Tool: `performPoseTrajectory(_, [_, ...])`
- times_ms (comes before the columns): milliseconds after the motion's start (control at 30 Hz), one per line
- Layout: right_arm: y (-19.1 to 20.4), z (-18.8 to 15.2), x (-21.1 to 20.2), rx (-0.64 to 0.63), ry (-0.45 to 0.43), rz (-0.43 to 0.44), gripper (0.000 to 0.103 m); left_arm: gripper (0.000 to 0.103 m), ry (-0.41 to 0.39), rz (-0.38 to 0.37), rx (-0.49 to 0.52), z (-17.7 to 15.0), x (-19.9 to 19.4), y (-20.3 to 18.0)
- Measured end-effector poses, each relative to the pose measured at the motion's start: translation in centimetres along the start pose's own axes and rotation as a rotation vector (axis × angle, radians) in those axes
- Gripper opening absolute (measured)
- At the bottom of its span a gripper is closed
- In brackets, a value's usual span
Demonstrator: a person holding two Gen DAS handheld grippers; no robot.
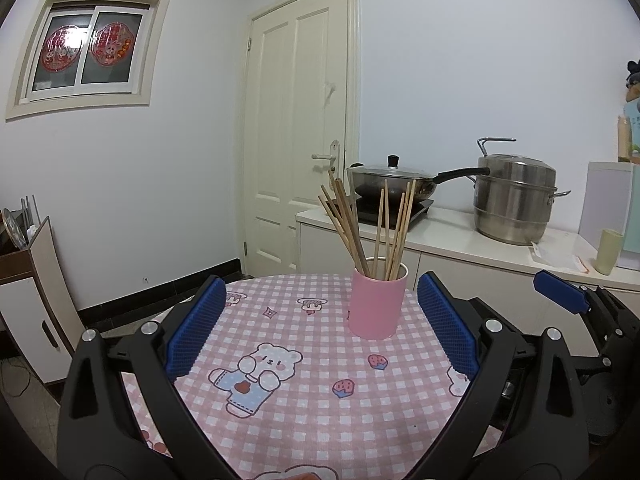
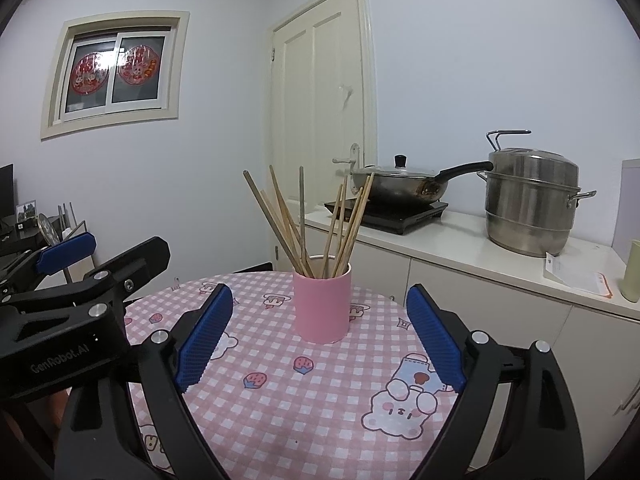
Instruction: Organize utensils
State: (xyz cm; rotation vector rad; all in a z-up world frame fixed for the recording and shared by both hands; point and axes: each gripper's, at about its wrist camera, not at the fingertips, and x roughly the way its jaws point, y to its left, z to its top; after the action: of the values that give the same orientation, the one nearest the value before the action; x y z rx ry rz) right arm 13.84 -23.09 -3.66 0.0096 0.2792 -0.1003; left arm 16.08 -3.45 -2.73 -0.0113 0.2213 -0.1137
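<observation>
A pink cup point(image 1: 376, 304) point(image 2: 322, 305) stands upright on the round table point(image 1: 304, 412) point(image 2: 280, 412) with its pink checked cloth. Several wooden chopsticks point(image 1: 360, 228) point(image 2: 316, 224) stand in it, fanned out. My left gripper point(image 1: 320, 324) is open just short of the cup, nothing between its blue pads point(image 1: 196, 328). My right gripper point(image 2: 320, 332) is open too, the cup straight ahead beyond its fingertips, and empty. Each gripper shows at the edge of the other's view: the right one point(image 1: 568, 292), the left one point(image 2: 68, 256).
A white counter point(image 1: 460, 236) point(image 2: 480, 256) runs behind the table with a lidded wok point(image 2: 400, 184) on a hob, a steel steamer pot point(image 2: 532, 204), a pale green cup point(image 1: 608, 256) and a paper. A cream door point(image 1: 300, 120) is at the back. A low cabinet point(image 1: 36, 304) stands left.
</observation>
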Motion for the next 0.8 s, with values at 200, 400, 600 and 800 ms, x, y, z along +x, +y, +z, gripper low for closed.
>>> performPoseTrajectory(200, [0.21,-0.01,0.09,0.000,0.003,0.002,0.085,0.095,-0.002,0.007,0.001,-0.02,0.13,0.04])
performPoseTrajectory(400, [0.31,0.03,0.25,0.000,0.004,0.007,0.087,0.095,-0.005,0.015,0.007,-0.07,0.18,-0.14])
performPoseTrajectory(600, [0.34,-0.01,0.29,-0.001,0.003,0.008,0.087,0.095,-0.008,0.021,0.005,-0.03,0.17,-0.15])
performPoseTrajectory(800, [0.59,-0.03,0.17,-0.004,0.000,0.010,0.087,0.095,-0.009,0.031,0.001,0.01,0.13,-0.12])
